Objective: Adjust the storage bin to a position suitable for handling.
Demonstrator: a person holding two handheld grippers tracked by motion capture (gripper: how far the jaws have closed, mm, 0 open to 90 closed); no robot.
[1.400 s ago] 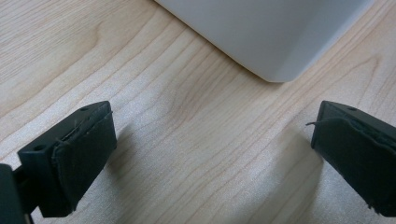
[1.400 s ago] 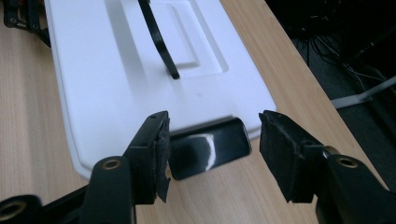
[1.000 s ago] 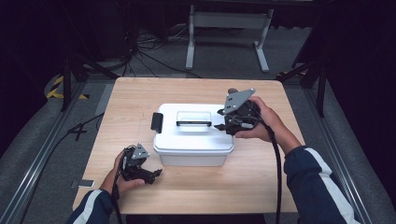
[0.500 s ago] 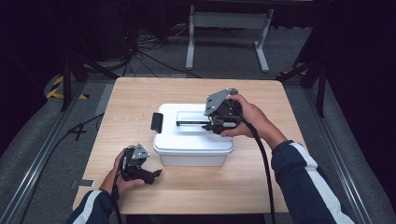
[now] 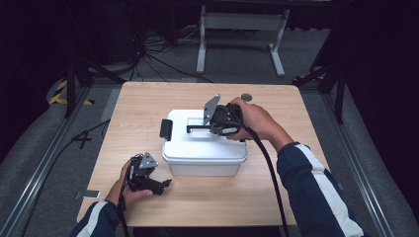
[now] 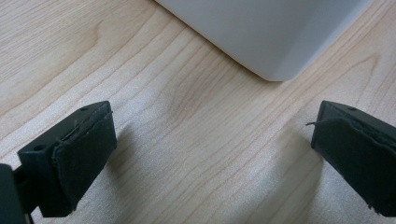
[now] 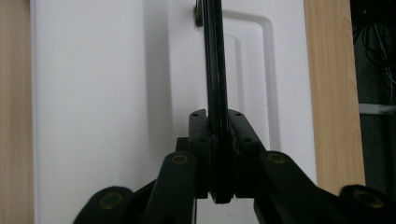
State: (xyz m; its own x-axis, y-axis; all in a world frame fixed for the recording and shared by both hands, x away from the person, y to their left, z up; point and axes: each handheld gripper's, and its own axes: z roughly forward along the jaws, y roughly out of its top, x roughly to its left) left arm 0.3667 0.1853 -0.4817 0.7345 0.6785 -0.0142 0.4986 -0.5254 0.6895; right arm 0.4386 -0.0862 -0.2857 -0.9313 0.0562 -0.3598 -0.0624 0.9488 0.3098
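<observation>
right gripper (image 5: 213,127) has just been clamped onto the black handle (image 7: 214,70) atop the white box (image 5: 197,148); left gripper (image 6: 210,158) is held wide open w/ nothing gripped, box corner just ahead.

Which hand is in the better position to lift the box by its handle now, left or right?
Right. The right gripper is shut on the black handle on the lid of the white box. The left gripper rests open on the table beside the box, holding nothing.

A pale wooden tabletop (image 5: 148,103) stands on grey carpet floor (image 5: 44,143); beyond, a white metal stand (image 5: 239,22) and tangled cables (image 5: 148,49) sit in darkness.
</observation>
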